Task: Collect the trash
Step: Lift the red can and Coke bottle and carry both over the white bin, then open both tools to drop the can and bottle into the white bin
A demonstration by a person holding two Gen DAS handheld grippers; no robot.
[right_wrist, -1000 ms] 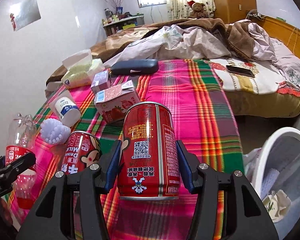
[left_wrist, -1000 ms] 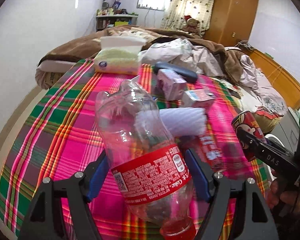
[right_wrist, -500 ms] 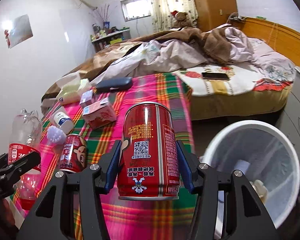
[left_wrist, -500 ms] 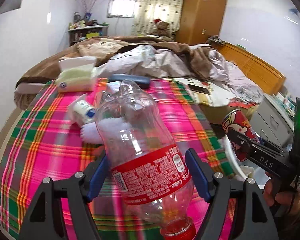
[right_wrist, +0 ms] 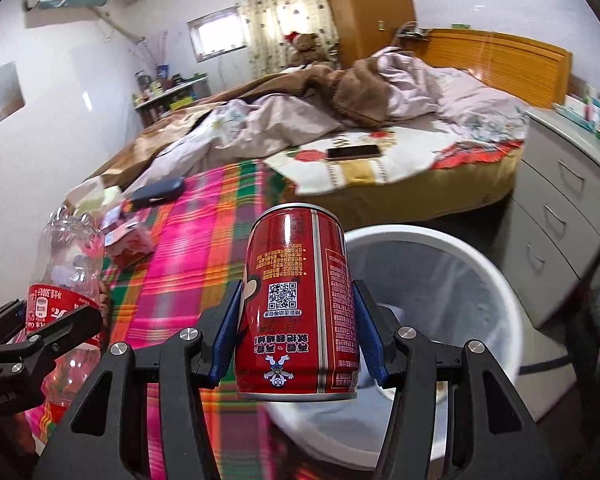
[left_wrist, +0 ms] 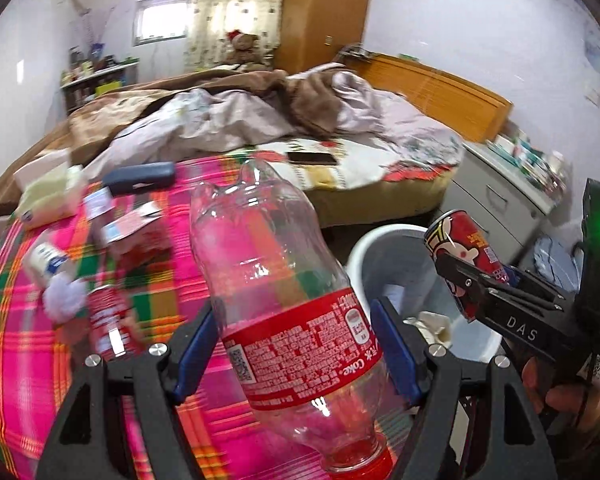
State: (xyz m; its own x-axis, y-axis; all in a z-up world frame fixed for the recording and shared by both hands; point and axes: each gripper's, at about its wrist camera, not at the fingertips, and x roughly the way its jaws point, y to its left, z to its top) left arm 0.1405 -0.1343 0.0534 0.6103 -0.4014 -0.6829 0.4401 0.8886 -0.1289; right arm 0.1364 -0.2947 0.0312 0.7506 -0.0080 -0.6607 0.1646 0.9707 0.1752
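Note:
My left gripper (left_wrist: pixel 296 346) is shut on an empty clear Coke bottle (left_wrist: pixel 276 280) with a red label, held cap end toward the camera above the plaid cloth. My right gripper (right_wrist: pixel 298 338) is shut on a red drink can (right_wrist: pixel 298 300), held upside down at the near edge of the white trash bin (right_wrist: pixel 500 300). From the left wrist the can (left_wrist: pixel 466 256) and the right gripper show at the right, beside the bin (left_wrist: pixel 364 248). From the right wrist the bottle (right_wrist: pixel 68 256) shows at the left.
On the pink plaid cloth (left_wrist: pixel 28 344) lie another red can (left_wrist: pixel 108 324), a white fluffy ball (left_wrist: pixel 62 298), a small white bottle (left_wrist: pixel 44 260), cartons (left_wrist: pixel 128 228), a tissue pack (left_wrist: pixel 48 188) and a dark case (left_wrist: pixel 140 176). Behind is a bed with a phone (right_wrist: pixel 354 152); grey drawers (right_wrist: pixel 560 216) stand right.
Both grippers have swung to the right with their loads, away from the plaid cloth and toward the white bin, which now fills much of the right wrist view. Both grips are unchanged.

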